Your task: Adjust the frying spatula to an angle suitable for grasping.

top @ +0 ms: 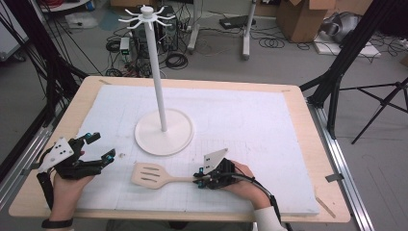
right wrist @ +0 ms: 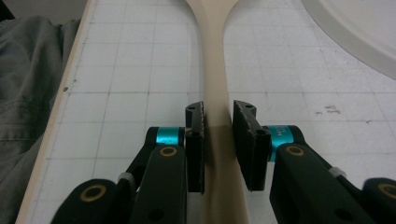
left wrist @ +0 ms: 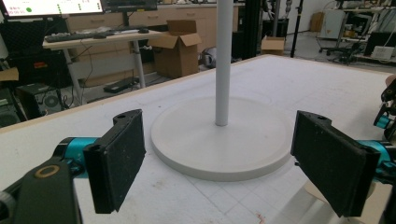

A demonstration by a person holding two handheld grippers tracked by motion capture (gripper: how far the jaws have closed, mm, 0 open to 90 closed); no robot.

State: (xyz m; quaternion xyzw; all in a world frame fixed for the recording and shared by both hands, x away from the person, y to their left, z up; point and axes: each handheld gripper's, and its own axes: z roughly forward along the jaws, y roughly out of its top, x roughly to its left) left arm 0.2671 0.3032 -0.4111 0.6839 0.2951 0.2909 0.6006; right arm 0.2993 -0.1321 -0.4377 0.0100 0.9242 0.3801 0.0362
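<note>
Spatula (top: pixel 153 175) handle clamped between right gripper (top: pixel 198 179) jaws.

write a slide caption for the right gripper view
Right gripper closed on the spatula handle over the gridded mat.

The left gripper (top: pixel 100 146) rests low at the near left, its jaws spread wide apart. The right gripper (top: pixel 198 180) points leftward, jaws closed on a handle.

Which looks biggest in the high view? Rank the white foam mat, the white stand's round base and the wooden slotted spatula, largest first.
1. White foam mat
2. White stand's round base
3. Wooden slotted spatula, held at its handle by the right hand-held gripper.
</note>
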